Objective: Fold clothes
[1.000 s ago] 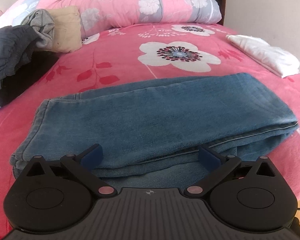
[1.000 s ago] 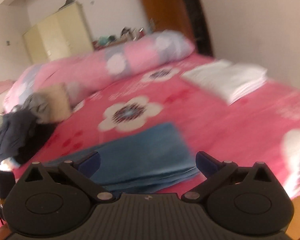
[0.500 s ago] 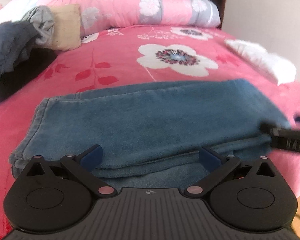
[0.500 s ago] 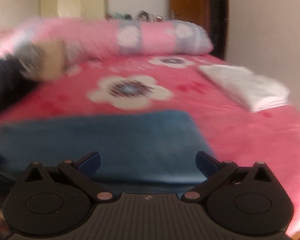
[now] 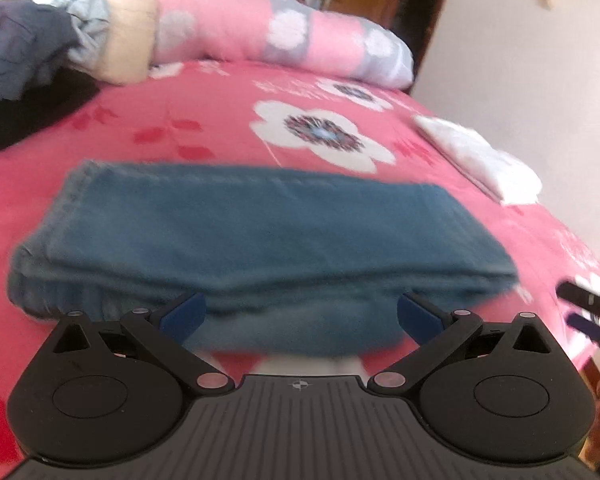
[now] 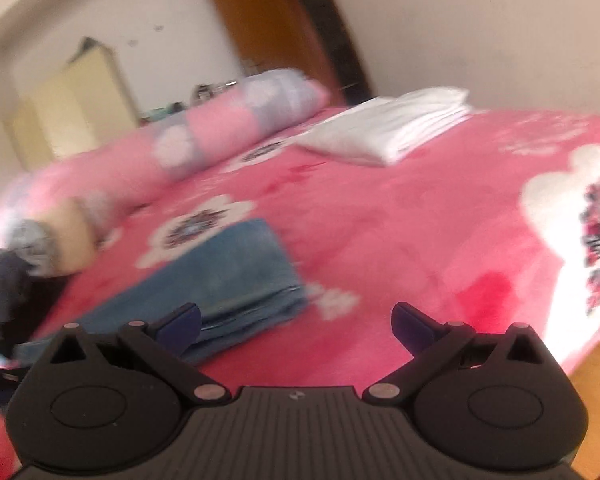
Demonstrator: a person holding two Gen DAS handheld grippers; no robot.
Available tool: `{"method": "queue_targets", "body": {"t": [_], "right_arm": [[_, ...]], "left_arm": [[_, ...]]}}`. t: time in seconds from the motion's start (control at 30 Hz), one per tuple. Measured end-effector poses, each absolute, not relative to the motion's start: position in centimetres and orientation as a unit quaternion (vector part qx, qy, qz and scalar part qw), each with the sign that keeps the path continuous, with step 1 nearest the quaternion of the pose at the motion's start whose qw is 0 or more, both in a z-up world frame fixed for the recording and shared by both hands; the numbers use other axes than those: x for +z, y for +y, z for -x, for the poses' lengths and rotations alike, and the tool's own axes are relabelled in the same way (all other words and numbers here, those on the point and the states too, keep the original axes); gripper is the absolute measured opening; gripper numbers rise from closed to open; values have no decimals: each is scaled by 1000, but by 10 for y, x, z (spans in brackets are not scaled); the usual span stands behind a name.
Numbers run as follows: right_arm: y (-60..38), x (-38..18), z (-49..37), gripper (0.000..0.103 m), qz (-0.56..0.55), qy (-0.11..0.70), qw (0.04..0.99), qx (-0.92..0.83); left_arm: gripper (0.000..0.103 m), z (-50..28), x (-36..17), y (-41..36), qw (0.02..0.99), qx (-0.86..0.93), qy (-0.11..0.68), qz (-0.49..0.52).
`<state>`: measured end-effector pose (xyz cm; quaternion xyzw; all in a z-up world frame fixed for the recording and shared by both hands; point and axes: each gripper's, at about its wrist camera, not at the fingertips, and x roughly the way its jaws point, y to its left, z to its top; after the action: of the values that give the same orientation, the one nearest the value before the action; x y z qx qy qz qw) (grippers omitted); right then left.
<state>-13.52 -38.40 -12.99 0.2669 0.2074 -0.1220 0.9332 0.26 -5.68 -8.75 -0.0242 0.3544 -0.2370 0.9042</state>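
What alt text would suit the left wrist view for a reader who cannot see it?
Folded jeans lie flat across a pink floral bed, right ahead of the open left gripper, whose fingers hold nothing. A pile of clothes sits far left, a folded white stack right, and the right gripper pokes in, blurred, at the right edge.

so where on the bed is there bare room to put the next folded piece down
Bare blanket lies between the folded jeans and the white folded stack, around the big flower print. More shows right of the jeans in the right wrist view. The far left is crowded with the unfolded clothes pile.
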Motion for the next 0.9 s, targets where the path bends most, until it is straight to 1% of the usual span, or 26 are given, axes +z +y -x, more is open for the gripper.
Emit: {"method": "queue_targets", "body": {"t": [0.1,0.23,0.33,0.47,0.57,0.77,0.8,0.83,0.9], "right_arm": [[-389,-125,134,103,-292,201,932,-80],[-409,-127,137,103,-352,192,914,-65],[-436,-138,142,103,-434,182,881,-44],[-463,-158,145,102,-534,164,830,-22],[-469,-166,141,101,-572,162,804,-13],[-457,-173,120,95,-583,192,789,-12],[-455,-174,115,93,-580,200,789,-17],[-453,-175,110,88,-578,207,789,-23],[-449,-177,99,85,-565,221,794,-36]], "left_arm": [[103,8,-88,-69,910,-236,340,-20],[103,17,-83,-80,925,-231,293,-62],[103,12,-80,-81,931,-226,282,-54],[103,-4,-79,-78,932,-210,295,-18],[103,-18,-79,-74,938,-190,290,-2],[102,-42,-91,-76,956,-138,256,-43],[102,-45,-96,-76,955,-136,258,-50],[101,-48,-101,-76,954,-136,262,-55],[100,-52,-111,-74,950,-138,272,-60]]}}
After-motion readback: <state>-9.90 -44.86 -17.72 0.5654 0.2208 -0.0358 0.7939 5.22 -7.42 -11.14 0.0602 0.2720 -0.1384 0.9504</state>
